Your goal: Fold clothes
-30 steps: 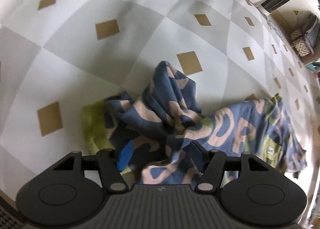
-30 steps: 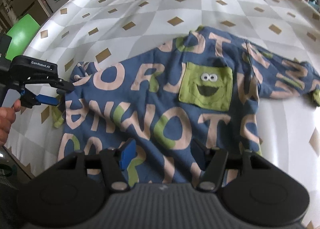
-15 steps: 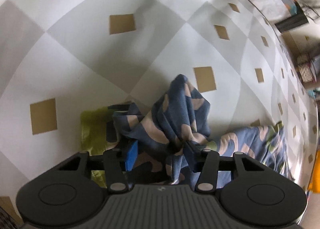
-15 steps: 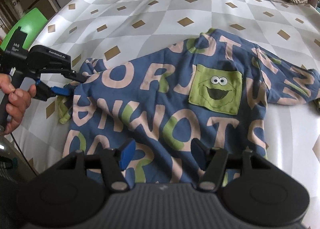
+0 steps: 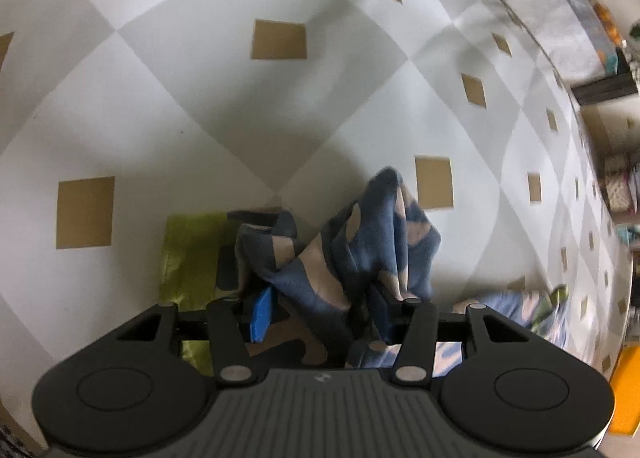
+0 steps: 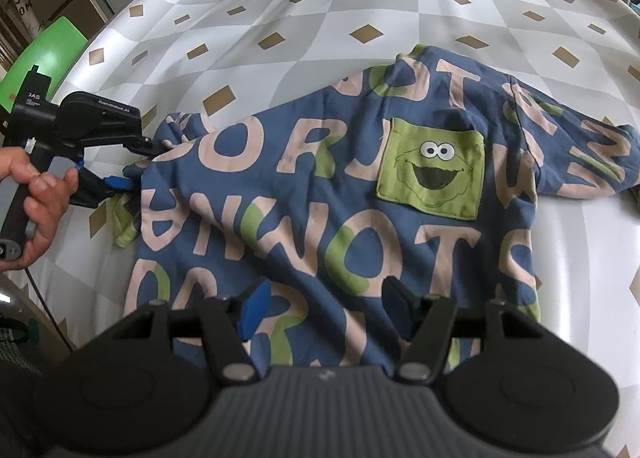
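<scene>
The shirt (image 6: 340, 194) lies spread face up across the middle of the right wrist view on the checkered cloth (image 6: 280, 18), green pocket (image 6: 430, 168) right of centre. Its long run goes from the sleeve (image 6: 592, 154) at the right edge to the bunched sleeve (image 6: 168, 138) at centre left, so the fold you're setting up runs across the frame, left toward right.

Your left gripper (image 6: 132, 166) is the one that matters here. It sits at the left edge of that view, right at the bunched sleeve, and in its own camera the blue and pink fabric (image 5: 352, 250) rises as a ridge between the two fingers in the lower middle, with the lime cuff (image 5: 188, 254) lying flat to the lower left. Its jaws have just been closing around that ridge, and the right finger looks buried in the folds, but there's still a visible gap beside the blue pad (image 5: 262, 312) (I wouldn't call it a firm pinch yet).

Your right gripper (image 6: 320, 310) hangs over the hem at the bottom centre, jaws about half open and empty, with fabric under them, not between them.

So the left hand (image 6: 36, 194) is far nearer the sleeve. I'd guess you finish the squeeze there, then carry that sleeve rightward over the chest toward the pocket.
</scene>
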Demonstrator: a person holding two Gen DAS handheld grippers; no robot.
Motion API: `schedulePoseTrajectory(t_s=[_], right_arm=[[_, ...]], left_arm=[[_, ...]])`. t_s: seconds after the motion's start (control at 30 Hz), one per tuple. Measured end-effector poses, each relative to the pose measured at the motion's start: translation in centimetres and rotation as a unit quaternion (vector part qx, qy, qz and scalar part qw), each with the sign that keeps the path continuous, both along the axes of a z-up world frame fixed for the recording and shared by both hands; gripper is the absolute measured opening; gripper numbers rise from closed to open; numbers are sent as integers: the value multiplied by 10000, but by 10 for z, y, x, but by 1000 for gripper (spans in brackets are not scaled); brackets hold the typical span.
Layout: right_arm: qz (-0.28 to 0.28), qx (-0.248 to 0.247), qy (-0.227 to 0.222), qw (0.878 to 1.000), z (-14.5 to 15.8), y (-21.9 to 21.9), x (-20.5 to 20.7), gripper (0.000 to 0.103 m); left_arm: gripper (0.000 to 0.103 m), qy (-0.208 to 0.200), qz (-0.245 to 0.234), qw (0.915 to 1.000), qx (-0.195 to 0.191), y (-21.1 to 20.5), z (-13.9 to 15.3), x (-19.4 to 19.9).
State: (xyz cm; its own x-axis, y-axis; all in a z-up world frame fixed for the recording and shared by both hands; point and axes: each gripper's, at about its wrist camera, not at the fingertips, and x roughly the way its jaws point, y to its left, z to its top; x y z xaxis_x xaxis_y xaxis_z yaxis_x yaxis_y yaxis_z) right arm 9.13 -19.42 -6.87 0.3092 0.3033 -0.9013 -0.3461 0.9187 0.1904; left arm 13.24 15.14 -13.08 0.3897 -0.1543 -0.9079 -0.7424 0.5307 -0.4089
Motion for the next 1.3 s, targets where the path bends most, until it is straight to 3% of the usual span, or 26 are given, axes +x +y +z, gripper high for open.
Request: schedulePoseTrajectory(t_s=[0.03,0.13,0.33,0.47,0.5,0.57,0.67,0.7,0.77,0.83,0.87,1.0,1.17,1.3], right_arm=[[-8,-19,5,10000,-1,0,0,59],[-78,-48,54,9999,-3,-2,2,59],[-52,-47,50,10000,-5,0,4,59],[-77,-79,70,9999,-8,-1,6,59],[-97,-68,77,9999,-8,-1,7,59],[-110,-47,69,9999,-7,-3,7,59],[-75,-55,56,9999,-7,-3,7,59],[-64,-57,59,9999,-7,-3,7,59],[-45,-62,64,10000,-7,-4,7,59],[-39,-75,63,9999,-7,-4,7,59],[-42,-82,65,9999,-7,-3,7,59],[-52,-83,70,9999,-6,-3,7,59],[-59,-87,90,9999,-6,-4,7,59],[-39,-92,90,9999,-7,-3,7,59]], left_arm=[[41,-6,6,10000,44,-1,0,1],[17,-4,-66,9998,207,-4,2,3],[8,-297,170,9987,386,-4,12,-2],[8,-708,172,9922,1015,-9,45,-6],[8,-826,109,9883,1280,-13,56,-6],[5,-1088,-90,9701,2169,-25,83,-8],[5,-1381,-280,9263,3494,-41,117,-13],[5,-1340,-278,9270,3493,-39,117,-14],[5,-1201,-256,9365,3286,-31,112,-14],[5,-790,-132,9541,2885,-21,96,-14],[5,-702,-90,9563,2836,-19,94,-13],[5,-475,51,9590,2794,-10,88,-13],[6,-119,684,9493,3065,13,91,-22],[6,183,1236,9458,2997,36,87,-36]])
